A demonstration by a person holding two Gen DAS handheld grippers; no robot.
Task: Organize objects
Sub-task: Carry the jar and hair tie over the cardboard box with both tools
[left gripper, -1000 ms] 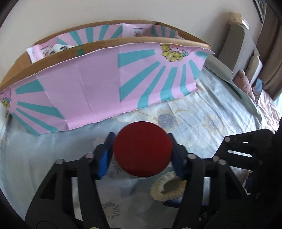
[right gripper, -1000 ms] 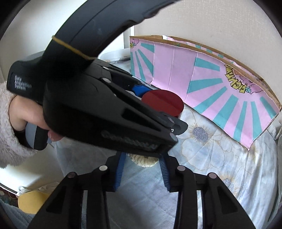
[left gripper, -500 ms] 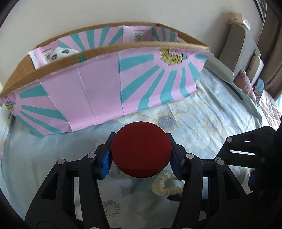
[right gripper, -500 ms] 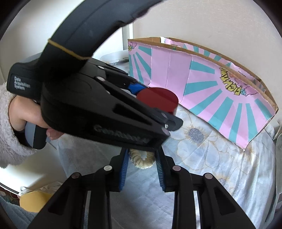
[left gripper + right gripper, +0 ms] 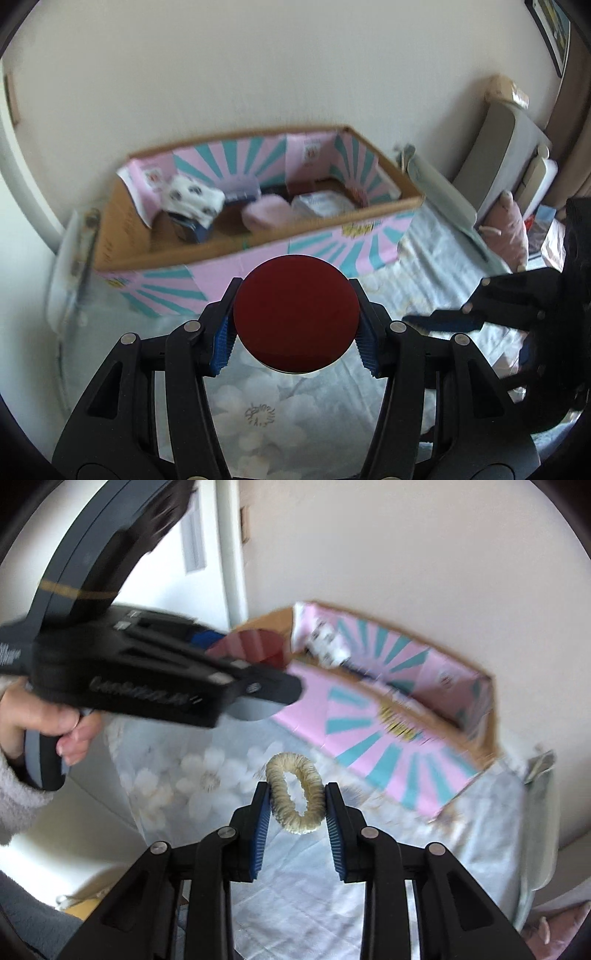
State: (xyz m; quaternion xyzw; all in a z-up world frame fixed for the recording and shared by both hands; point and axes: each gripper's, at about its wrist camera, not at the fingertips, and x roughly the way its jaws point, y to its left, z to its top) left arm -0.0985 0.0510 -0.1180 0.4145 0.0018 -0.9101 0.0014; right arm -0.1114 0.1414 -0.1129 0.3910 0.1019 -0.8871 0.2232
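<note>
Both hands loaded: left gripper (image 5: 295,328) clamps the red disc (image 5: 296,314), right gripper (image 5: 298,808) pinches the cream scrunchie (image 5: 295,794), both above the bedsheet (image 5: 258,413). I'd carry them past the near wall of the pink box (image 5: 258,258), then let go over bare cardboard
</note>
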